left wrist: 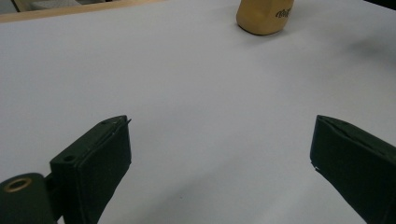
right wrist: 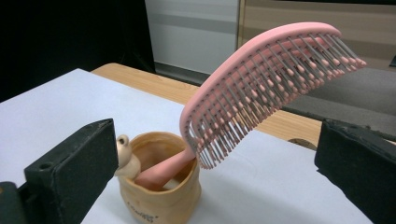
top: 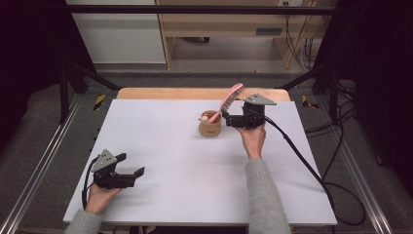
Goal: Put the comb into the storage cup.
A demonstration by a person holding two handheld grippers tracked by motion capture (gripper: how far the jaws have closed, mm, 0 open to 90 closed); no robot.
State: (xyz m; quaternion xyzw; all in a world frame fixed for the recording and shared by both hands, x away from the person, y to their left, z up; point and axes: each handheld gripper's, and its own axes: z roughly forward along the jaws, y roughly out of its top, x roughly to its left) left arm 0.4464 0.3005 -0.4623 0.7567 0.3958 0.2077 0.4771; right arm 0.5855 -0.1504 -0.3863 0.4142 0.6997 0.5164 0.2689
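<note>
Left gripper point(top: 130, 164) rests low on the white worktop point(top: 170, 156), jaws apart, nothing between. Tan cup point(top: 210, 125) stands mid-worktop, pink brush point(top: 231, 99) handle-down inside, leaning right. Right gripper point(top: 228, 119) just beside the brush, jaws wide apart, not touching it.

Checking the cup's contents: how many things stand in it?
2. A pink hairbrush stands handle-down in the tan cup, its head leaning out toward the right gripper; a small wooden piece rests at the rim. More may lie hidden inside.
</note>
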